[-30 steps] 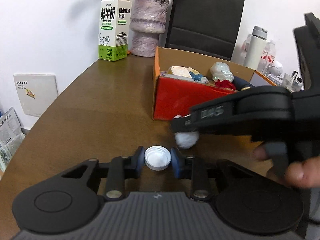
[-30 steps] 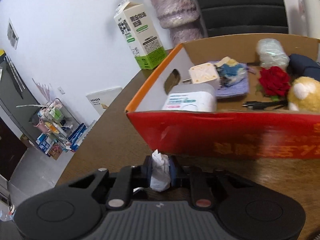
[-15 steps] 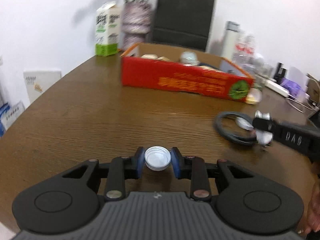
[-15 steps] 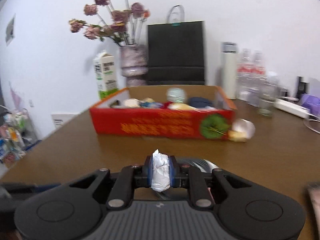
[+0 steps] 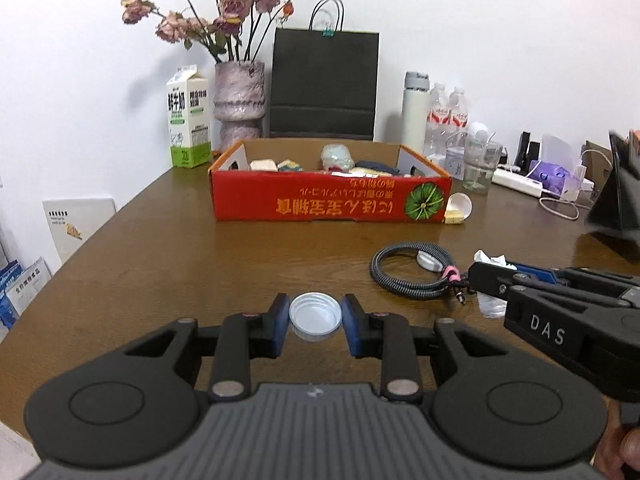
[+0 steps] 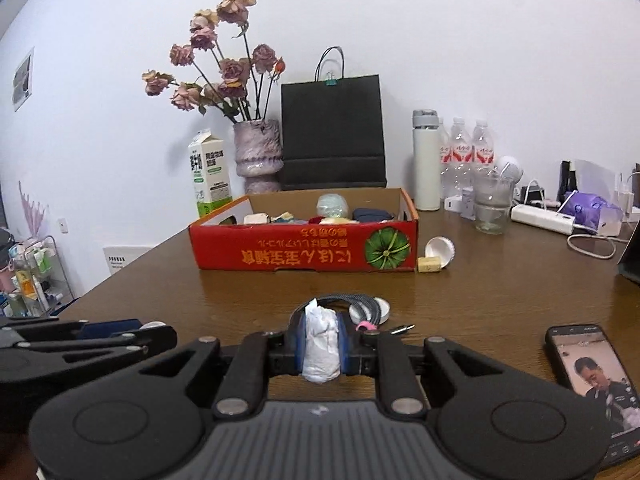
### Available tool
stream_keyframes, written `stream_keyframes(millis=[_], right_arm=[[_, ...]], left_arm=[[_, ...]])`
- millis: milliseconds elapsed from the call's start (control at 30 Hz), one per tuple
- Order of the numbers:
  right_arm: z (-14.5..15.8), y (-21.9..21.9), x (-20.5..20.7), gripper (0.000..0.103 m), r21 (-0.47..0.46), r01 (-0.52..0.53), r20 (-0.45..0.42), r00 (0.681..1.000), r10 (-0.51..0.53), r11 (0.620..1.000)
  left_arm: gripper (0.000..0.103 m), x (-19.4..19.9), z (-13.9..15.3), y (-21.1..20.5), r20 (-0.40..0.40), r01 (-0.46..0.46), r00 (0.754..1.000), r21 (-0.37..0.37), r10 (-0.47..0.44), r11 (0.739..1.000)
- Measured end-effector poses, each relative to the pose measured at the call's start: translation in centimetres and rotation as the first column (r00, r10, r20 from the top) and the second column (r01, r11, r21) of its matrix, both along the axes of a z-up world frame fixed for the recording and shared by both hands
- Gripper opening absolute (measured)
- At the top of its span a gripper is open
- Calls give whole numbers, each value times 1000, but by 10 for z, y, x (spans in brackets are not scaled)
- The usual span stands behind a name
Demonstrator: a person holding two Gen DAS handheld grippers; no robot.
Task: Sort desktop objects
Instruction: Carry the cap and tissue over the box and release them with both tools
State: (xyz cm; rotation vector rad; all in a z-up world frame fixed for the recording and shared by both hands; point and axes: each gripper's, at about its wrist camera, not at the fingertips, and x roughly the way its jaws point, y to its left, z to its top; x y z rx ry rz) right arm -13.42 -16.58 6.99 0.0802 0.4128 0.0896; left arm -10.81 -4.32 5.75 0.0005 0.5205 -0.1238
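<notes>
My left gripper point(image 5: 315, 322) is shut on a white bottle cap point(image 5: 315, 316), held above the wooden table point(image 5: 160, 256). My right gripper point(image 6: 322, 344) is shut on a crumpled white tissue point(image 6: 320, 344); it also shows in the left wrist view point(image 5: 490, 280) at the right. The red cardboard box point(image 5: 330, 202) with several objects inside stands farther back on the table, also seen in the right wrist view point(image 6: 304, 256). A coiled black cable point(image 5: 412, 270) with a white disc inside lies between the grippers and the box.
A white cup and a yellow block point(image 6: 438, 254) lie at the box's right end. A phone point(image 6: 592, 376) lies at right. A milk carton point(image 5: 188, 118), a vase of dried roses point(image 5: 239, 100), a black bag point(image 5: 324, 84), bottles and a glass point(image 5: 478, 168) stand at the back.
Both grippers have pulled back from the red box toward the near table edge, still holding the cap and the tissue. The box now stands far ahead.
</notes>
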Motion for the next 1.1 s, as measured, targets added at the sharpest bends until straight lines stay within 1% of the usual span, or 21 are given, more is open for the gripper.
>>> stream_keyframes(millis=[167,267,333,433,500,533,600,633,667,700,733,767,800,833,867,933,967,1000,1067,1100], right_arm=[[-3,4,6,15,-7,-13,-9,1000,13,1000],[0,2,14,15,-6,-10,-5,1000,10,1000],[8,-3,24,15,-1,-7,8,1000,7,1000],[31,-10,52,15,-2,-11,62,998,11,1000],[51,-13,76,15,4,-23,98,995,22,1000],[60,-16,90,15,16,-37,108,994,35,999],[80,-26,127,15,82,-85,105,991,77,993],[88,-30,145,15,110,-101,96,991,90,989],[96,-34,168,15,131,-110,78,992,100,985],[102,-37,189,15,151,-110,65,993,101,982],[107,-40,208,15,165,-105,50,994,98,981],[110,-41,236,15,169,-102,6,995,102,980],[109,-42,257,15,176,-85,-31,995,92,981],[107,-42,279,15,174,-73,-68,994,86,982],[101,-41,304,15,177,-73,-126,987,96,982],[87,-40,340,15,186,-56,-222,970,97,981],[77,-40,358,15,199,-57,-271,956,111,978],[69,-40,369,15,199,-46,-300,948,106,979],[56,-36,390,15,168,-36,-352,931,94,985],[49,-34,397,16,154,-31,-375,923,88,988]], left_arm=[[29,8,-3,0,-13,0,1000,-11,0,1000],[29,20,1,3,-7,-4,1000,-22,4,1000],[29,35,12,7,28,-14,1000,-32,14,999],[29,69,37,14,93,-19,995,-50,24,999],[29,99,57,17,130,6,992,-55,2,998],[29,117,67,19,131,23,991,-69,-14,997],[29,162,82,23,88,57,995,-117,-47,992],[29,183,88,23,61,60,997,-133,-53,989],[29,207,93,22,28,84,996,-141,-81,986],[29,230,95,21,-9,90,996,-159,-93,983],[29,253,95,18,-54,77,995,-169,-88,983],[29,276,93,13,-95,82,991,-160,-98,984],[29,297,88,9,-126,79,987,-145,-98,986],[29,315,81,5,-162,47,984,-129,-68,990],[29,335,71,1,-205,27,978,-105,-48,994],[29,358,53,-2,-266,27,963,-89,-50,996],[29,368,44,-4,-294,22,955,-77,-44,997],[29,375,37,-5,-312,26,949,-74,-48,997],[30,379,28,-4,-328,35,943,-86,-61,996],[30,382,26,-4,-340,24,939,-86,-52,996]])
